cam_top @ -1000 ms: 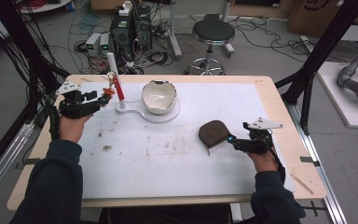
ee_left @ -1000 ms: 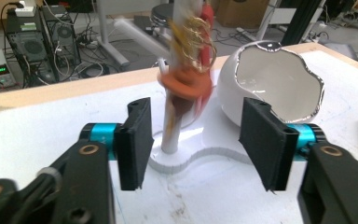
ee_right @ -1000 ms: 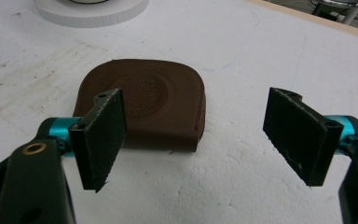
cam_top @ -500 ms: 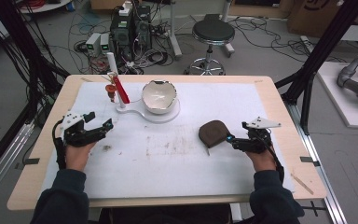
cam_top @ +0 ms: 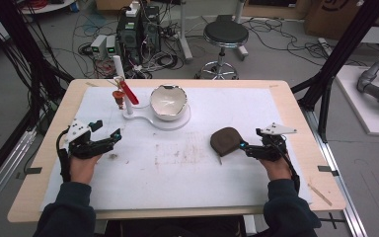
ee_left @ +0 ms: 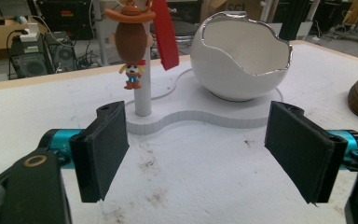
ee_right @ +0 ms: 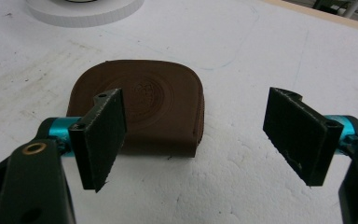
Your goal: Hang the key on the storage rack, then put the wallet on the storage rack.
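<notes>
Both pairs of jaws stand spread wide with nothing between them. On the left gripper (cam_top: 106, 137), seen in its own view (ee_left: 205, 154), the two black pads frame bare white table covering (cam_top: 187, 168); ahead of them at 12 o'clock stands the white figure-eight foam base (ee_left: 200, 119), carrying a thin white post (ee_left: 142, 95) and a white eggshell-shaped bowl with a jagged silver rim (ee_left: 240, 58). A small brown cartoon figurine with an orange hat (ee_left: 131, 44) hangs at the post, with a red flat strip (ee_left: 164, 35) beside it at 2 o'clock.

The right gripper (cam_top: 244, 147) lies at 3 o'clock of the brown leather D-shaped pouch (cam_top: 225, 140), its tips just beside the pouch edge. In the right gripper view (ee_right: 196, 135) the pouch (ee_right: 144, 105) lies flat on the covering, partly behind the left pad; the right pad is clear of it. Whether the left pad touches the leather cannot be told.

In the high view the pouch sits at 5 o'clock of the bowl (cam_top: 169, 101), well apart from the base (cam_top: 148, 121).
</notes>
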Demonstrator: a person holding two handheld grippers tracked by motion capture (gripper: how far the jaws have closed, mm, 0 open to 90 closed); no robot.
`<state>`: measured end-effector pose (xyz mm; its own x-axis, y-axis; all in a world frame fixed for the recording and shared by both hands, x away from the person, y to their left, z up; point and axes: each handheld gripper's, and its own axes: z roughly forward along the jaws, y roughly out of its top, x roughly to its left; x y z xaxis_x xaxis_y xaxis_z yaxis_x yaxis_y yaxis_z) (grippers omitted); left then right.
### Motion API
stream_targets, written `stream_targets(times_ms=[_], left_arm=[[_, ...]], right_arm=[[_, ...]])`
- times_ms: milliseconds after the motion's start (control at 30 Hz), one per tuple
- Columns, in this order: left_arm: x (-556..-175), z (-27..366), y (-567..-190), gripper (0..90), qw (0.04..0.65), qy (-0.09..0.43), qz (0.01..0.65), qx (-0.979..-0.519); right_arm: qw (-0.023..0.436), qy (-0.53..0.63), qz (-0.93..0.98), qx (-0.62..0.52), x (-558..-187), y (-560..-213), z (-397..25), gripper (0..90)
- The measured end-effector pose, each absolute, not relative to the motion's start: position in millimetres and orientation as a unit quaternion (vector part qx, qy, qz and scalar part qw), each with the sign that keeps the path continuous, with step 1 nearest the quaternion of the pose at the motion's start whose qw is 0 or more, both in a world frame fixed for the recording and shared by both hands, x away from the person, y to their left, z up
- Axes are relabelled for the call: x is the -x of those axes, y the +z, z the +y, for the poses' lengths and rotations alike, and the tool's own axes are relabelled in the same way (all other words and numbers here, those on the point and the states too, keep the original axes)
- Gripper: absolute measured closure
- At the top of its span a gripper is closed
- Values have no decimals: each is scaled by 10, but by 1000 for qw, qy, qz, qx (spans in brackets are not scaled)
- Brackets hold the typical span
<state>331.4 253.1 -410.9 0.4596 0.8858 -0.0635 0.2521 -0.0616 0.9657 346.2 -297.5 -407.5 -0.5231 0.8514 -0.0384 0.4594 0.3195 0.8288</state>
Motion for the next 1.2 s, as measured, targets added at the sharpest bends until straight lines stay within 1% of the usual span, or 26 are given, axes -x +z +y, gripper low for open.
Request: stream_targets(times_ms=[233,433,700,733,967,1033,1200], left_arm=[[-3359,2492,-4141,222,533,284,428,-673],[-3378,2504,-4149,229,539,277,430,-669],[-3382,2478,-4175,231,537,261,424,-681],[-3377,2476,-4180,232,535,260,425,-682],[-3314,2437,-4181,235,529,263,422,-688],[-3315,2401,-4177,235,527,264,417,-692],[-3332,2327,-4187,235,527,259,411,-697]], right_arm=[[245,408,767,-430,-3423,-4074,-3033,216],[243,401,768,-437,-3440,-4094,-3032,215],[207,406,770,-447,-3511,-4164,-3014,215],[196,410,771,-445,-3546,-4177,-2988,215],[176,408,784,-433,-3692,-4230,-2868,215],[165,407,793,-422,-3739,-4263,-2821,215],[154,400,798,-424,-3807,-4309,-2804,215]])
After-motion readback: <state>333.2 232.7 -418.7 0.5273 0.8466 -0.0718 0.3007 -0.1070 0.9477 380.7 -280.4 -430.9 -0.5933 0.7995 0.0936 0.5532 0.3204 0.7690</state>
